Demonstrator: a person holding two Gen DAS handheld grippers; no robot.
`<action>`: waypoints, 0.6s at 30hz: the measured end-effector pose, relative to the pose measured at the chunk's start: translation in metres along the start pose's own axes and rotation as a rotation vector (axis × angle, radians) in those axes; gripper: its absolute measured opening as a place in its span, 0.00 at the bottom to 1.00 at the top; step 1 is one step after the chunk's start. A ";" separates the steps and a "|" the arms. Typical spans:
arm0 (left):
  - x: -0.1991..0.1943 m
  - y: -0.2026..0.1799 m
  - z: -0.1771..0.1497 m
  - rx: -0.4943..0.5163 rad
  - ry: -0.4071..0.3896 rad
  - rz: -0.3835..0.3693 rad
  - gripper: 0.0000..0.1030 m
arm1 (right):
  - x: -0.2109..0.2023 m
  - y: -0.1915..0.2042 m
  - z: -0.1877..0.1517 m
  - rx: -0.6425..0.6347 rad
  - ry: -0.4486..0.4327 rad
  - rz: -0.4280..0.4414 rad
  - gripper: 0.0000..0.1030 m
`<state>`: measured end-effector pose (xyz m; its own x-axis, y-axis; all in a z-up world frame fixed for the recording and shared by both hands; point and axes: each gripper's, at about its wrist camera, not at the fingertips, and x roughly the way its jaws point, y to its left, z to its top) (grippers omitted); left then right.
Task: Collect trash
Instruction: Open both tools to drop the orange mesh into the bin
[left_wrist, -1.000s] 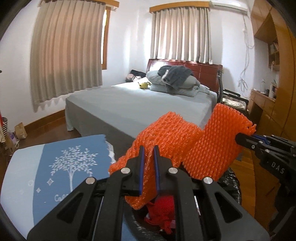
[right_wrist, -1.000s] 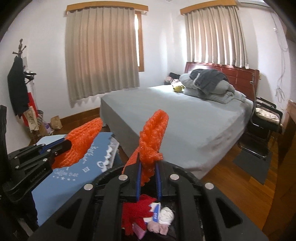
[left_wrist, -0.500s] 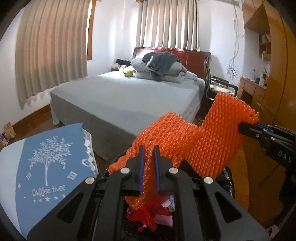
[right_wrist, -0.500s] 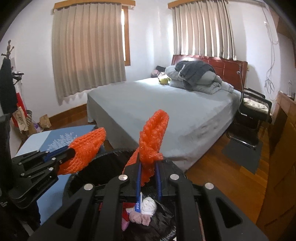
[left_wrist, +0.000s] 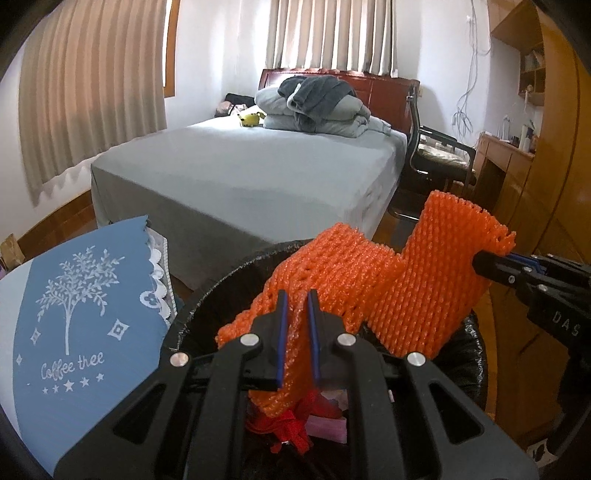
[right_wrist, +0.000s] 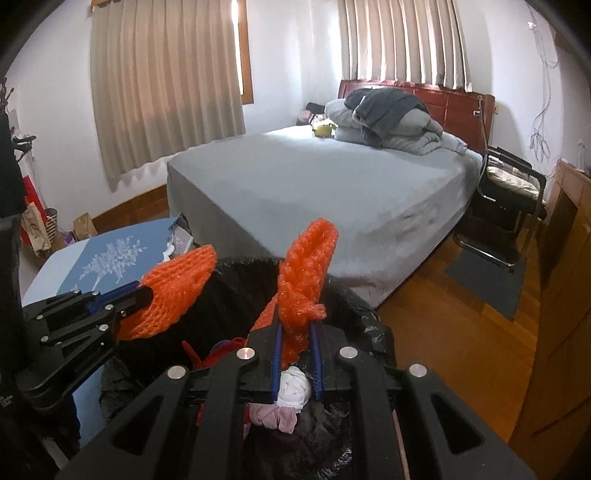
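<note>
An orange foam net sleeve (left_wrist: 369, 280) hangs between both grippers over a black-lined trash bin (left_wrist: 221, 280). My left gripper (left_wrist: 294, 299) is shut on its left end. My right gripper (right_wrist: 297, 326) is shut on the other end (right_wrist: 306, 266), and it shows at the right of the left wrist view (left_wrist: 484, 262). The left gripper shows at the left of the right wrist view (right_wrist: 142, 293), holding its orange end (right_wrist: 177, 291). The bin (right_wrist: 351, 306) holds red scraps (left_wrist: 291, 428), a white wad (right_wrist: 293, 387) and pink cloth (right_wrist: 273, 417).
A table with a blue "Coffee tree" cloth (left_wrist: 81, 317) stands left of the bin. A grey bed (left_wrist: 240, 173) lies ahead, with folded bedding (left_wrist: 314, 107) at its head. A black chair (right_wrist: 506, 199) and wooden cabinets (left_wrist: 546, 184) stand at the right on wooden floor.
Both grippers have carried the orange net rightward off the blue table and over the black bin, which now lies under it. Both stay shut on the net.
</note>
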<state>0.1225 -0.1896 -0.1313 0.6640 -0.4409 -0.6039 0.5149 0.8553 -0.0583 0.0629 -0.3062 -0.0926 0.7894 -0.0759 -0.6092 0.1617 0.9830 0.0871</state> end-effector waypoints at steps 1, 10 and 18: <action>0.002 0.001 0.000 -0.002 0.006 -0.005 0.13 | 0.003 0.000 -0.001 -0.001 0.007 0.004 0.15; 0.004 0.018 -0.001 -0.043 0.021 -0.020 0.49 | 0.015 -0.001 -0.003 0.002 0.032 -0.014 0.46; -0.022 0.047 0.001 -0.078 -0.015 0.052 0.81 | 0.004 0.006 0.003 0.002 0.001 -0.039 0.90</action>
<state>0.1324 -0.1401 -0.1200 0.6973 -0.3986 -0.5957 0.4360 0.8955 -0.0888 0.0689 -0.3013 -0.0925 0.7820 -0.1137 -0.6128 0.1932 0.9790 0.0649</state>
